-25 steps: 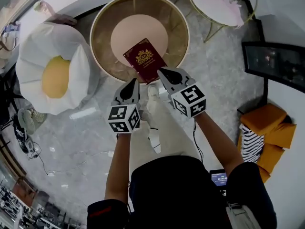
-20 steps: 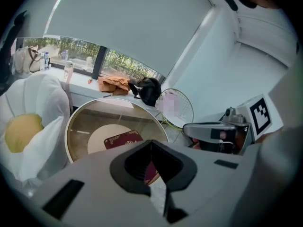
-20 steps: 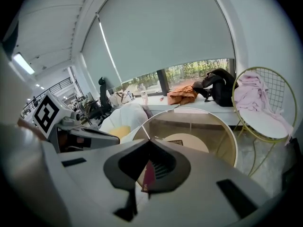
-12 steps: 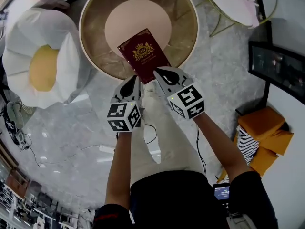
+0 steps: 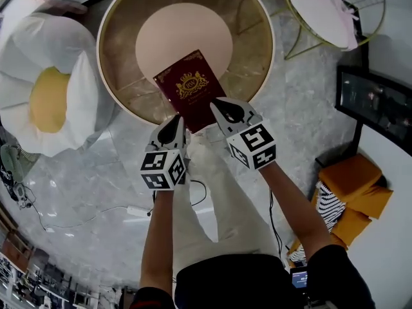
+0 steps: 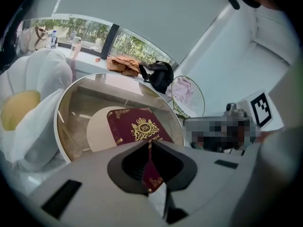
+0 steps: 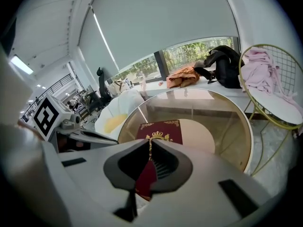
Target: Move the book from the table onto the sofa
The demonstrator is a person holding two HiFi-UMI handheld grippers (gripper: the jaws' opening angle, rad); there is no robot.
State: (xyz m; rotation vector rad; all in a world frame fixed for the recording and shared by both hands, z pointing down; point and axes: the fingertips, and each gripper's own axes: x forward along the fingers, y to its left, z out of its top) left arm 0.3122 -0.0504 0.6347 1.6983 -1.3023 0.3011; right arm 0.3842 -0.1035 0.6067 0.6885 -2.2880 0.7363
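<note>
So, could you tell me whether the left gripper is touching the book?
Touching. The left gripper view shows the left gripper with its jaws shut on the near edge of the book.

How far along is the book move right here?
Done: left gripper and right gripper are each shut on the near edge of the book. In hand: it lies over the round glass table; lifted or resting, I cannot tell. Left: carry it to the egg-shaped sofa and release.

Maroon book (image 5: pixel 190 90) with gold crest and corners; worktop (image 5: pixel 254 50) amber-brown, gold-rimmed, pale pink — perhaps beige — centre; flower-shaped sofa (image 5: pixel 55 89) white, yellow middle.
</note>
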